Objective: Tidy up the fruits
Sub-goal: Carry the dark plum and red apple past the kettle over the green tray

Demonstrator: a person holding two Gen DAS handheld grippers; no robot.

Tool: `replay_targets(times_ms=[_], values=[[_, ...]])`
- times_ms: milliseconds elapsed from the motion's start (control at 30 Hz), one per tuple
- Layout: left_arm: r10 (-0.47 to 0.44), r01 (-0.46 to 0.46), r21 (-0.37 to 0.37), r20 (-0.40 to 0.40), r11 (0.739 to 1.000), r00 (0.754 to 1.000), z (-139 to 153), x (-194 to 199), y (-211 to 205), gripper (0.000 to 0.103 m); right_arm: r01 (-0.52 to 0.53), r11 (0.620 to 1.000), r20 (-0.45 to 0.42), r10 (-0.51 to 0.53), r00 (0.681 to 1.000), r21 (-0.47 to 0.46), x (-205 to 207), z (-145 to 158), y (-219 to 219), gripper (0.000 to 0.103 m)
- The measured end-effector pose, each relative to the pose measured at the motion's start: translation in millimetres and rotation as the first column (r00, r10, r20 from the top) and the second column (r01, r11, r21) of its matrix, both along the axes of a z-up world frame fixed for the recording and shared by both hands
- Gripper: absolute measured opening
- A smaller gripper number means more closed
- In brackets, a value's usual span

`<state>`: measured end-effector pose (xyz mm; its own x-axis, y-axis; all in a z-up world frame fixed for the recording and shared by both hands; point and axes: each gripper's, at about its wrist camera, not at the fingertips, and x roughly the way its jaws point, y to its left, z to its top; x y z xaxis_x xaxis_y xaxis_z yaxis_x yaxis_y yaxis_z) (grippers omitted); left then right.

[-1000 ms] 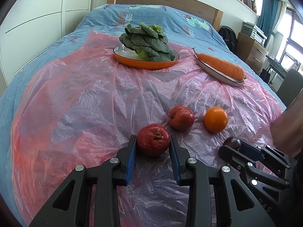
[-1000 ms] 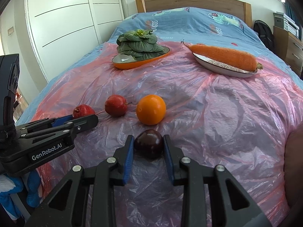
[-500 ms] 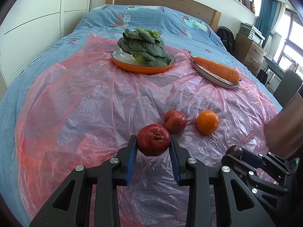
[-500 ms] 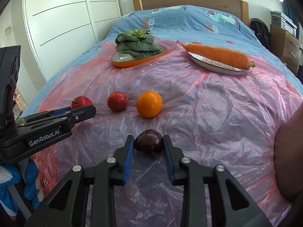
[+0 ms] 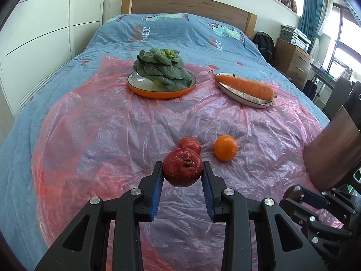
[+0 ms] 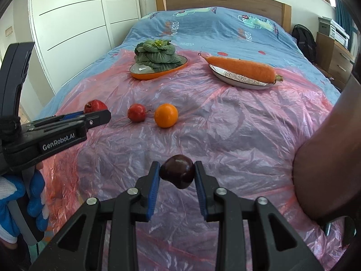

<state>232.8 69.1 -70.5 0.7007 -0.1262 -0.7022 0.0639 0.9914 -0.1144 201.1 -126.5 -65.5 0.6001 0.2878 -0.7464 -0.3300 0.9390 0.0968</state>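
Holding one fruit in each gripper, the person looks to be early in the sorting. The left gripper (image 5: 182, 175) has its blue pads pressed on a large red apple (image 5: 182, 170), which appears clear of the pink plastic sheet (image 5: 112, 135) spread over the bed. The right gripper (image 6: 177, 175) pinches a dark plum (image 6: 177, 174) the same way, above the sheet. A smaller red apple (image 6: 136, 112) and an orange (image 6: 166, 115) lie close together on the plastic, untouched. Farther back, an orange-rimmed plate (image 5: 158, 93) carries a leafy green vegetable (image 5: 161, 68) and a white oval dish (image 6: 239, 80) carries a carrot (image 6: 241, 67). No fruit sits on either dish, so by my reading nothing is placed: two fruits are in hand, two remain to collect, and the destination is not evident.
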Motion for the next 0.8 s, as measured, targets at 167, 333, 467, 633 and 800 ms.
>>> replay_targets(times_ms=[167, 333, 467, 633, 800], values=[[-0.049, 0.049, 0.006, 0.052, 0.999, 0.997, 25.7, -26.9, -24.7, 0.029, -0.006, 0.998, -0.005, 0.006, 1.0, -0.058, -25.8, 19.6, -15.7, 0.022], [-0.073, 0.073, -0.005, -0.002, 0.997, 0.997, 22.8, -64.1, -39.3, 0.029, 0.004, 0.996, -0.002, -0.005, 1.0, -0.088, -54.2, 38.7, -36.7, 0.022], [-0.092, 0.092, 0.004, -0.06, 0.996, 0.994, 12.0, -100.0, -48.4, 0.029, 0.001, 0.997, -0.007, -0.001, 1.0, -0.083, -74.5, 45.3, -48.6, 0.022], [-0.148, 0.147, -0.011, -0.102, 0.989, 0.984, 20.4, -140.5, -66.4, 0.029, -0.016, 0.998, 0.005, 0.017, 1.0, -0.057, -102.8, 57.5, -56.6, 0.022], [-0.236, 0.239, 0.033, -0.069, 0.971, 0.969, 50.1, -172.8, -109.2, 0.029, -0.014, 0.999, 0.042, 0.016, 0.999, -0.033, -131.0, 75.0, -71.5, 0.022]])
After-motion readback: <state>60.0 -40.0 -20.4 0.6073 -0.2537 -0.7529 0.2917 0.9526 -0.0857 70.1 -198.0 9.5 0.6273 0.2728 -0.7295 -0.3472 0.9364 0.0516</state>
